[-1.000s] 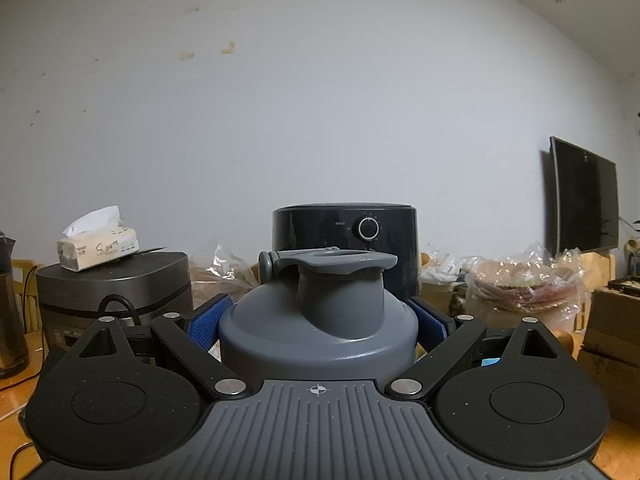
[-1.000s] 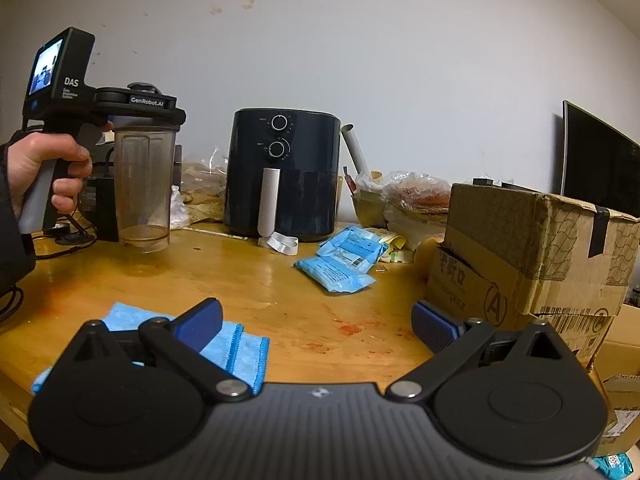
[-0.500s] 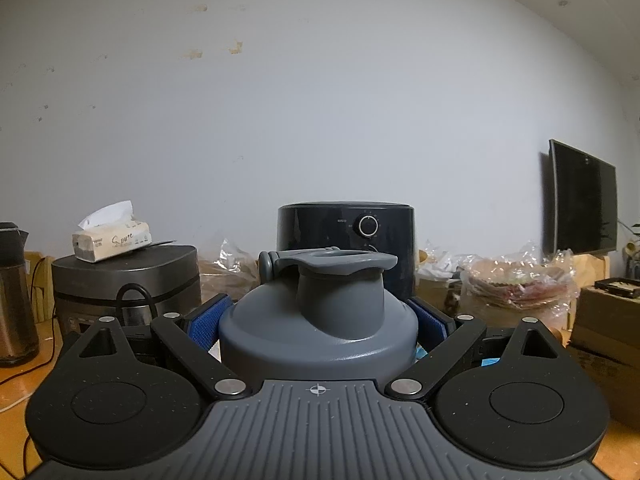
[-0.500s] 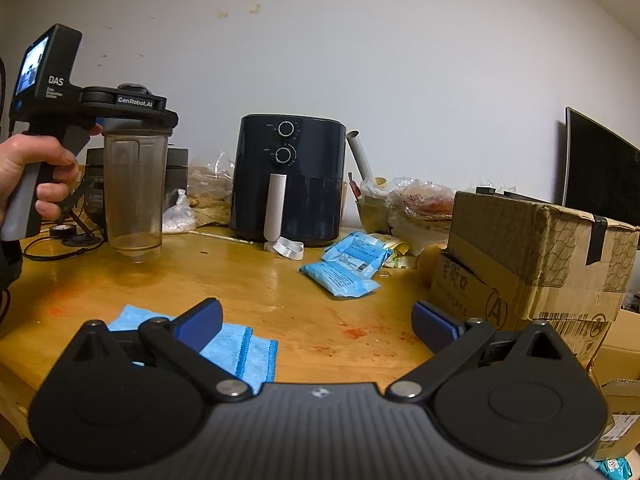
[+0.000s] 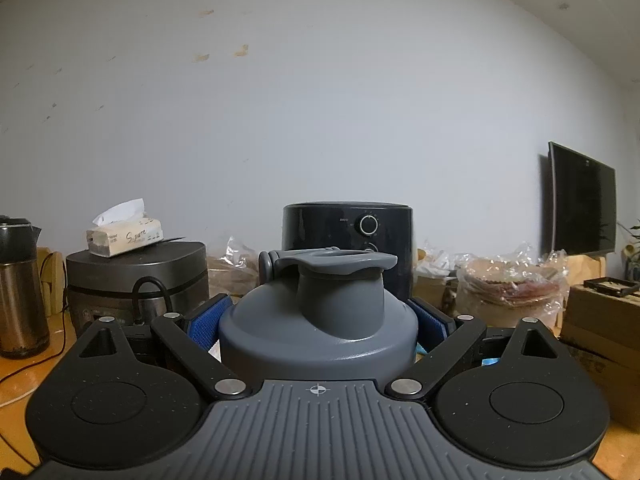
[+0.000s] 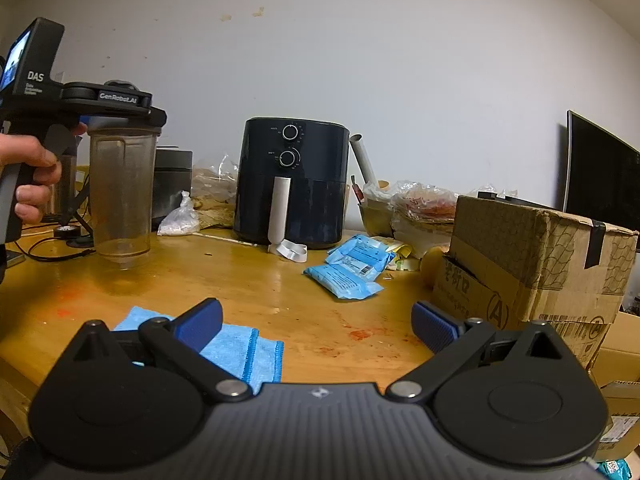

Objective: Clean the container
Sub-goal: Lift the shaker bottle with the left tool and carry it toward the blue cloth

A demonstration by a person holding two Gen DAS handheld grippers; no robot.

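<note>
Up lifts the clear grey-lidded plastic shaker bottle (image 6: pixel 120 188), left gripper (image 5: pixel 318 320) clamping its lid, right gripper (image 6: pixel 316 322) gaping empty over the blue microfibre cloth (image 6: pixel 240 350) — a loose lid could drop it.

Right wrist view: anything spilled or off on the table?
Yes. Red-orange stains smear the wooden table, clearest near the front middle and at the left edge. The clear container looks cloudy, with residue inside.

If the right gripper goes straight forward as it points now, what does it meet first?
Probably the blue packets on the wooden table, with the dark air fryer beyond; depth is unclear. The right gripper is open and empty.
</note>
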